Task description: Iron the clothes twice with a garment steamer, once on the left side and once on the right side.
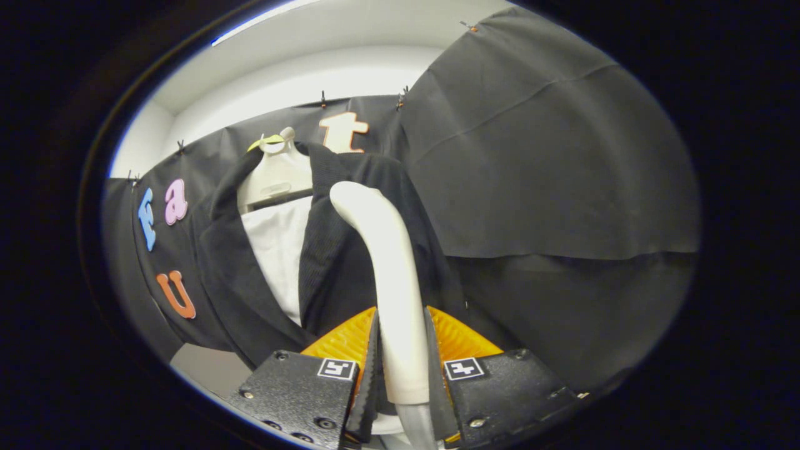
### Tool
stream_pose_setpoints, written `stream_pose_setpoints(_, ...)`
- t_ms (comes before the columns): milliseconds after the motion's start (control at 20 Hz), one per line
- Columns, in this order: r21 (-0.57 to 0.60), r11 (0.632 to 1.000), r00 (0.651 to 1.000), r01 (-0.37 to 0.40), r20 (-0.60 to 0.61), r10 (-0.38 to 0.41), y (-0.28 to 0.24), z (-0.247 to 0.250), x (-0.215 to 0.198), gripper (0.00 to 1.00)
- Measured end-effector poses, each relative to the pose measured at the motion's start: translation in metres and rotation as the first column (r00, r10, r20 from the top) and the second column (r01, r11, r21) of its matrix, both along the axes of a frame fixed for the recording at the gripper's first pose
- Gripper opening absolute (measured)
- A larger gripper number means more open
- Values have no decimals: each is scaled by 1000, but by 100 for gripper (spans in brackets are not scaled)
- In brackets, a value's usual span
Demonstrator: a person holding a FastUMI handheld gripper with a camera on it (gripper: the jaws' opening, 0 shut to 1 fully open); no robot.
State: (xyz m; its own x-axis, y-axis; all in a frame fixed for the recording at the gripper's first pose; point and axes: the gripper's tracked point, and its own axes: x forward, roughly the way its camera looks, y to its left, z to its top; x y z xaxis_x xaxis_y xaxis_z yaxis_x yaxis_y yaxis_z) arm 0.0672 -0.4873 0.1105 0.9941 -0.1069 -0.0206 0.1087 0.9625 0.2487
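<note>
My gripper [401, 340] is shut on the white handle of the garment steamer [387, 262]; both fingers press its sides. The handle rises from between the fingers and curves over at the top, its head against a black jacket [340, 250]. The jacket hangs open on a white hanger [275, 175] just ahead of the fingers, with a white shirt [278, 250] showing inside it. The steamer's head lies on the jacket's right front panel, near the shoulder. The steamer's face is hidden against the cloth.
Black cloth [550, 156] walls the booth behind and to the right of the jacket. A white wall and ceiling [300, 69] show above the cloth. A pale patch of floor or tabletop [206, 369] lies below the jacket, left of the fingers.
</note>
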Motion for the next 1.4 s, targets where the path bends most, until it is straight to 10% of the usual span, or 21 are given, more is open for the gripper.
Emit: stream_pose_setpoints(1400,-133,991,978,11,-205,-39,25,-129,-26,38)
